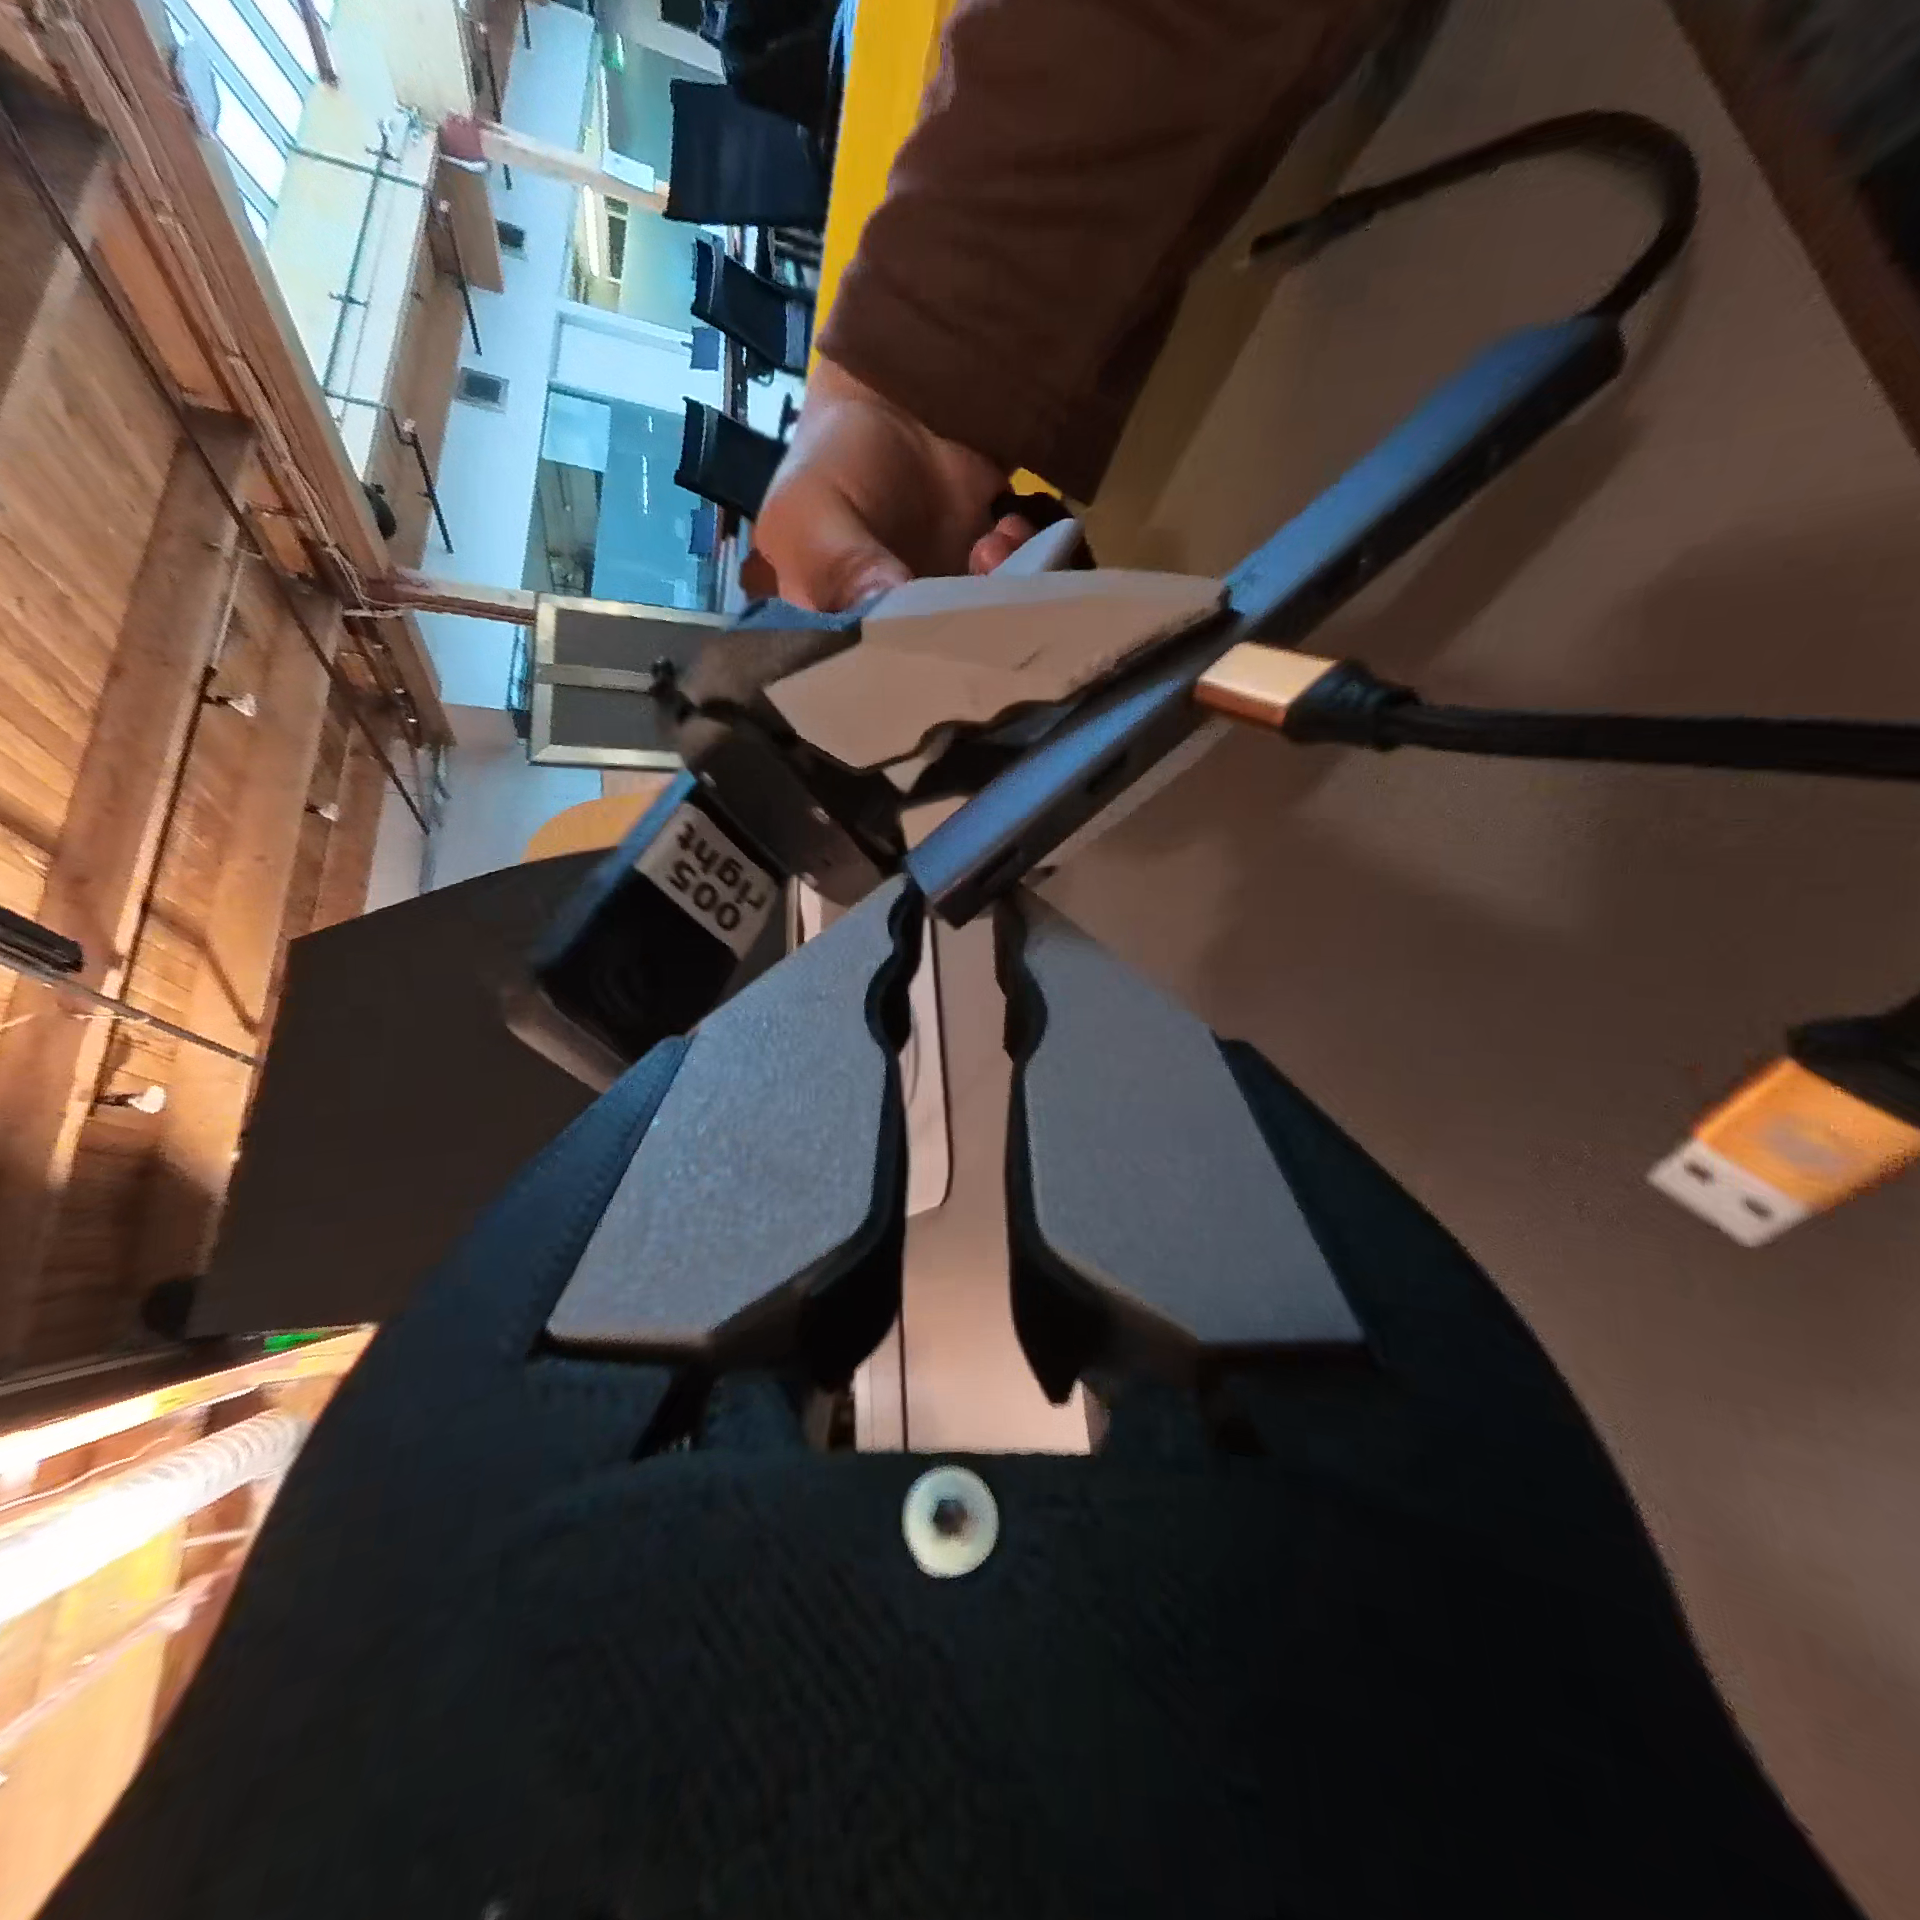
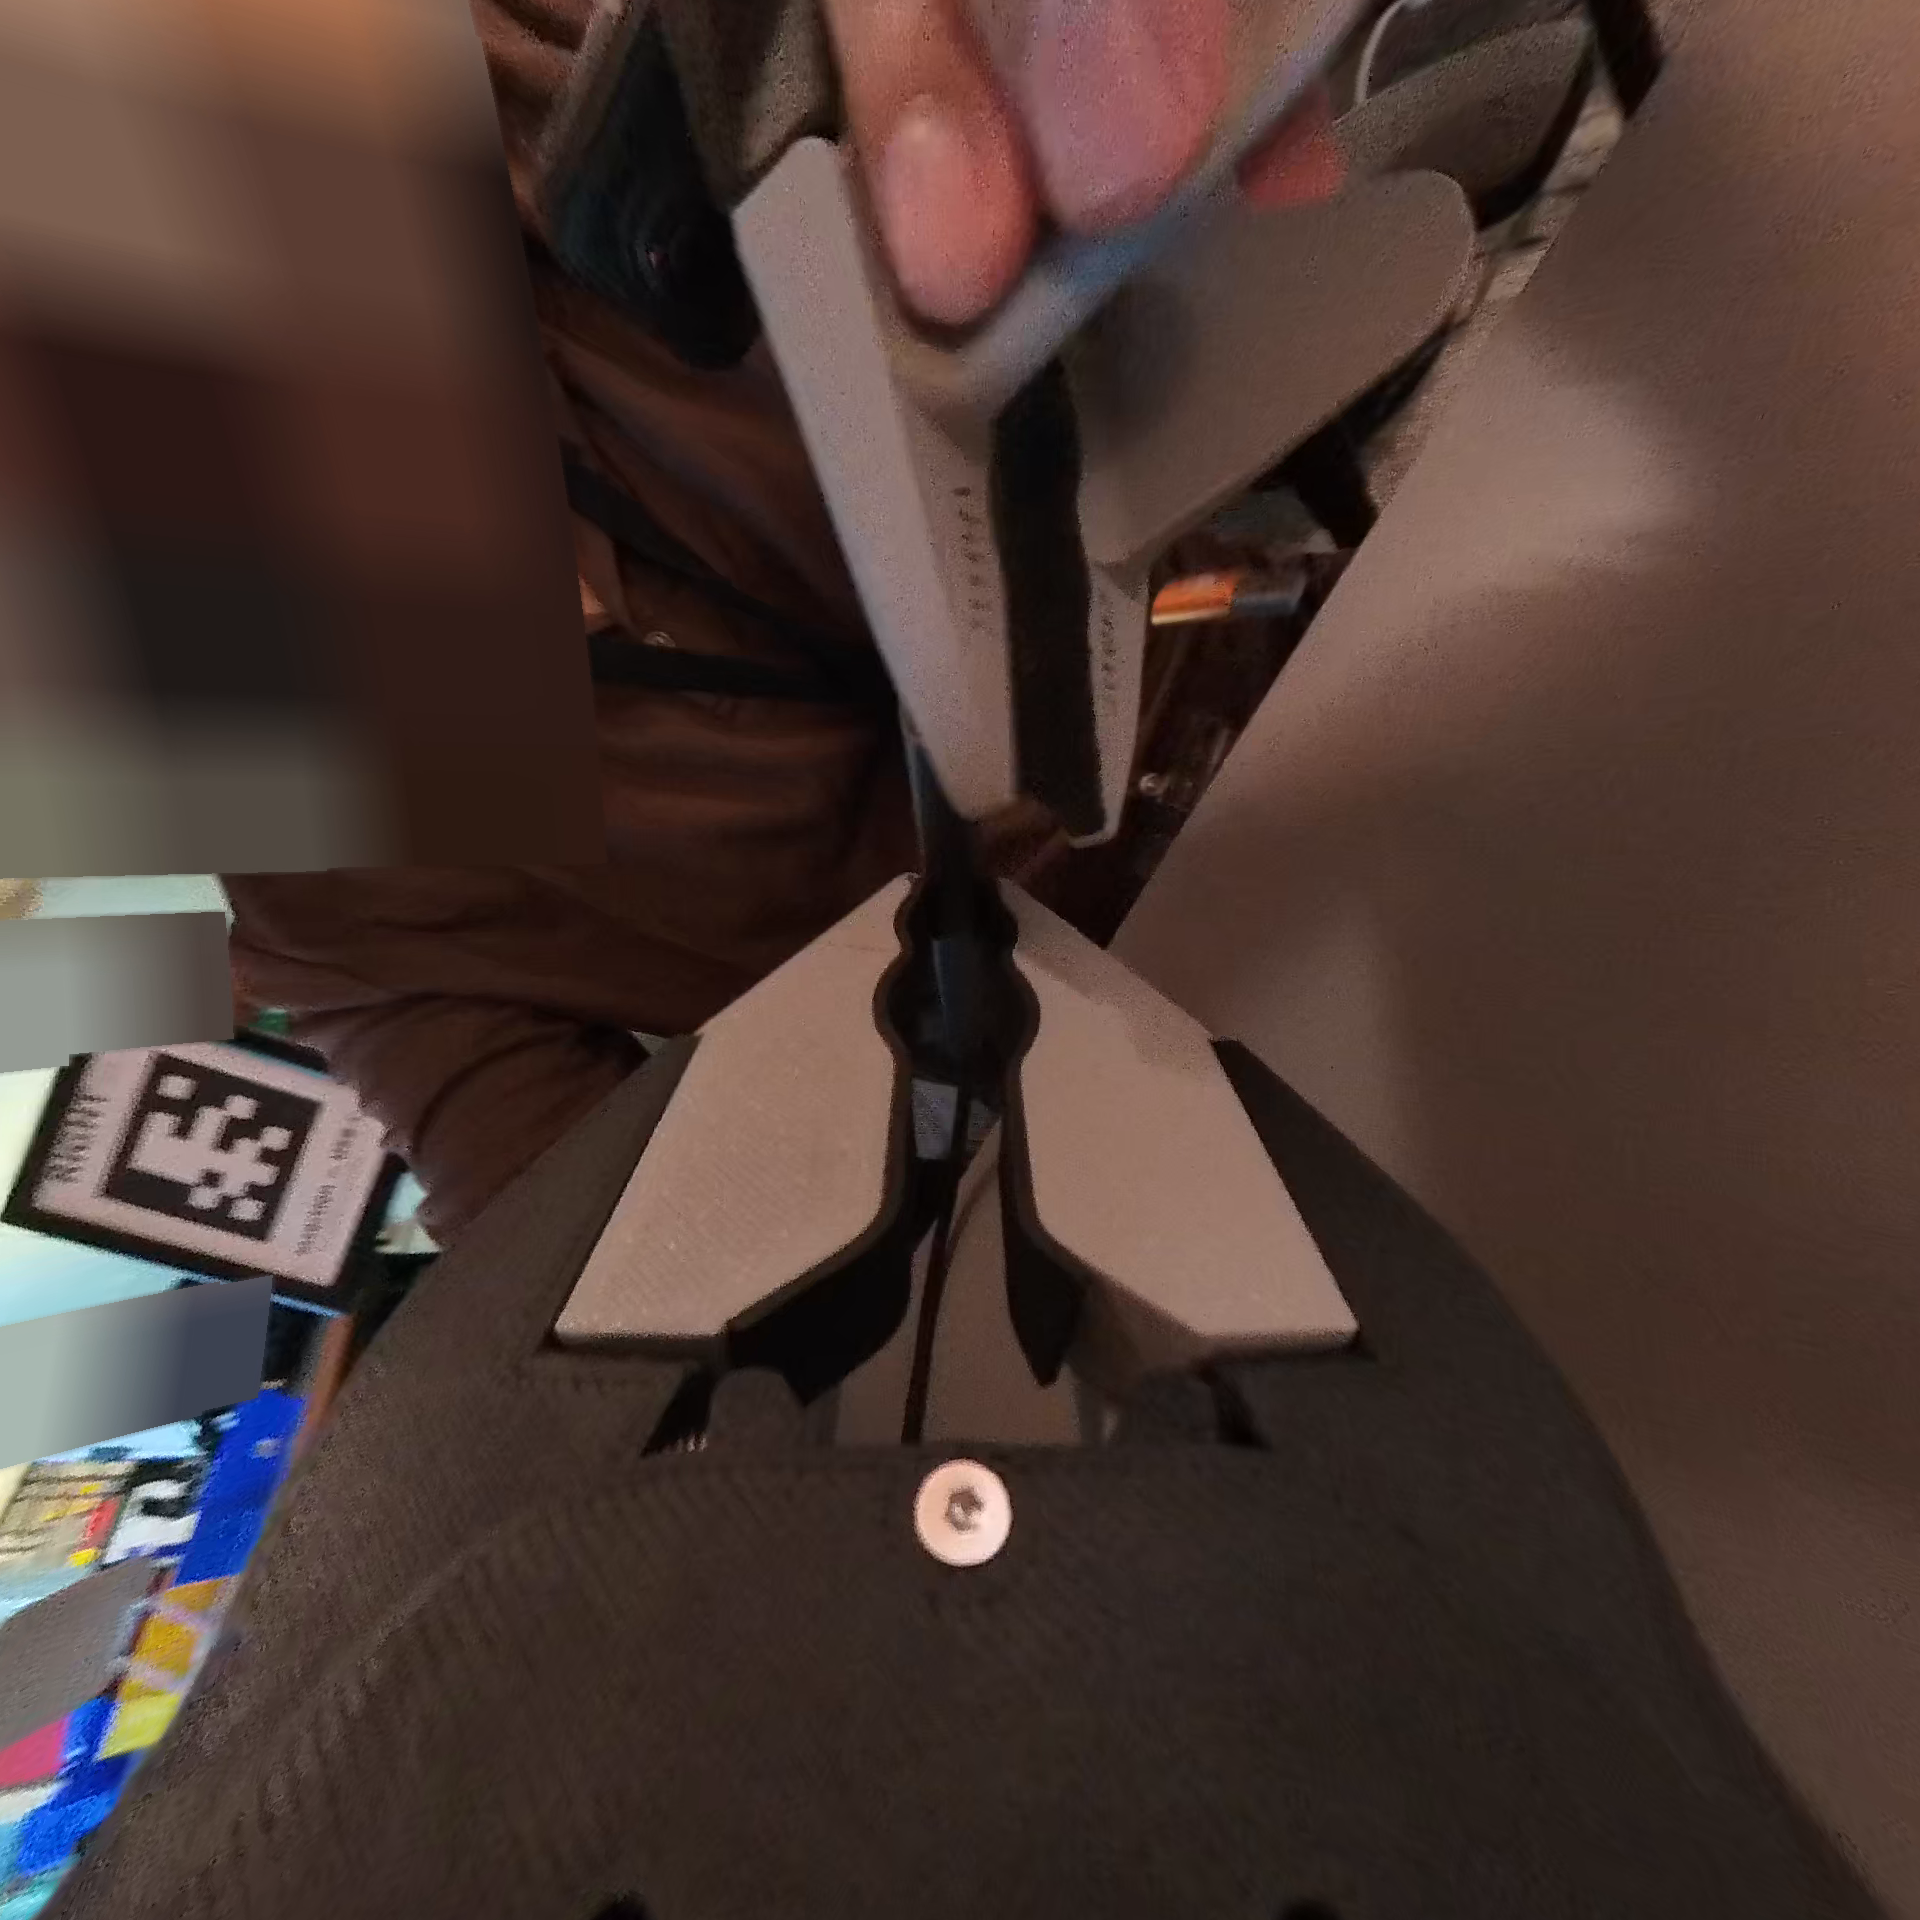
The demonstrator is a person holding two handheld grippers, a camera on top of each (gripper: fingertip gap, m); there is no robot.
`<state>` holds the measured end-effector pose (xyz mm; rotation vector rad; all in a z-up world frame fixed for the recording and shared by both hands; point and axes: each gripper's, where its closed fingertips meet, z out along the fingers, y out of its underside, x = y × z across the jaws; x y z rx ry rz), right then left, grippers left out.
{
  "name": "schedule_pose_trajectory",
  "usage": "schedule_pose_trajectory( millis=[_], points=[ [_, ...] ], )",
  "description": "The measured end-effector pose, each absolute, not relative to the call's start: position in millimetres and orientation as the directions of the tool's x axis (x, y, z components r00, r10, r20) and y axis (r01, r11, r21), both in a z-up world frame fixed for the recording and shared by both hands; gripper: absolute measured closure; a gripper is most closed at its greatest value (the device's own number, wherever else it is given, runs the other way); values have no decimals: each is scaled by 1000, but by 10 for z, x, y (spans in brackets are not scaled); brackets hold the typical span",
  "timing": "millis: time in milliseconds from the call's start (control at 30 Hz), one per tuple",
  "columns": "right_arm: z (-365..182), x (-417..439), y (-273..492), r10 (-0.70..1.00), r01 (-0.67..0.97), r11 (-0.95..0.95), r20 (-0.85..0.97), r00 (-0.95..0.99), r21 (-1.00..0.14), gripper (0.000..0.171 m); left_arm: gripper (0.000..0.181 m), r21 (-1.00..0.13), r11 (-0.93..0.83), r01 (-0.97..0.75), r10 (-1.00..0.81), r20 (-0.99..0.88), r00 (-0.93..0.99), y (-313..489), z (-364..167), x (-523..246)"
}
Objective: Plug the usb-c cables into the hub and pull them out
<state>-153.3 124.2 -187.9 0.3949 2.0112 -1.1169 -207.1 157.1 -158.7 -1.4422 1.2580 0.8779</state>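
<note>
A slim grey hub [image 1: 1434, 457] hangs tilted above the beige table [image 1: 1558, 935]. My left gripper [image 1: 958, 914] pinches its near end between the fingertips. My right gripper [image 1: 1132, 665] comes in from the left and is shut across the hub's middle. In the right wrist view the hub [image 2: 940, 997] shows edge-on between that gripper's [image 2: 961, 894] fingers. A rose-gold USB-C plug [image 1: 1262, 681] on a black braided cable [image 1: 1662, 738] sits in the hub's side port. The hub's own black cable [image 1: 1662, 208] loops behind it.
An orange USB-A plug [image 1: 1787, 1153] lies loose on the table at the right; it also shows in the right wrist view [image 2: 1195, 601]. A hand and brown sleeve [image 1: 1039, 260] hold the right gripper. The left gripper [image 2: 1029, 821] and fingers of a hand [image 2: 945, 208] fill the upper right wrist view. Tip to tip, the grippers are about 7 cm apart.
</note>
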Motion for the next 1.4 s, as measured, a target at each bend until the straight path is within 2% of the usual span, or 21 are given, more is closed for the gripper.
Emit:
schedule_pose_trajectory(
  millis=[167, 333, 433, 500, 567, 667, 767, 900, 967, 1067, 1200, 1333, 1400],
  points=[
    [-1934, -1518, 1181, -183, 617, 588, -830, -527, -522, 164, 156, -160, 66, -985, -253, -957, 139, 1541, -1739, -1963],
    [-2079, -1456, 1158, -165, 613, 639, -861, -480, -465, 163, 166, -29, 88, -996, -372, -928, -6, 1461, -1988, -1866],
    [-2050, -1720, 1207, -44, 702, 540, -849, -527, -464, 157, 174, 4, 9, -1000, -438, -899, -8, 1412, -2075, -2026],
    [-2018, -2093, 1360, 148, 787, 386, -809, -568, -482, 146, 174, -111, -110, -988, -491, -858, 151, 1364, -2139, -2228],
    [-2006, -2439, 1618, 379, 811, 240, -717, -585, -534, 132, 174, -298, -240, -924, -505, -775, 381, 1305, -2192, -2426],
    [-1720, -2618, 1807, 527, 662, 165, -502, -686, -731, 125, 175, -621, -314, -718, -450, -569, 689, 1305, -2139, -2504],
    [-1416, -2510, 1774, 556, 454, 215, -274, -785, -864, 124, 175, -802, -320, -504, -420, -357, 834, 1375, -2067, -2520],
    [-1388, -2358, 1671, 580, 281, 336, -37, -814, -899, 131, 175, -868, -361, -341, -449, -159, 879, 1484, -2152, -2511],
    [-1590, -2389, 1688, 617, 286, 440, 55, -785, -851, 138, 175, -877, -381, -293, -455, -98, 885, 1552, -2204, -2515],
    [-1911, -2457, 1759, 642, 335, 558, 139, -754, -759, 159, 174, -893, -372, -254, -470, -55, 881, 1622, -2207, -2501],
    [-1886, -2442, 1743, 633, 355, 475, 32, -774, -805, 162, 175, -919, -278, -280, -454, -131, 881, 1646, -2124, -2532],
    [-1756, -2407, 1667, 571, 350, 330, -110, -814, -877, 164, 174, -979, -158, -131, -481, -40, 876, 1622, -1866, -2435],
    [-1736, -2391, 1629, 529, 363, 276, -174, -830, -890, 164, 174, -987, -118, -113, -495, -41, 868, 1621, -1805, -2381]
  ],
)
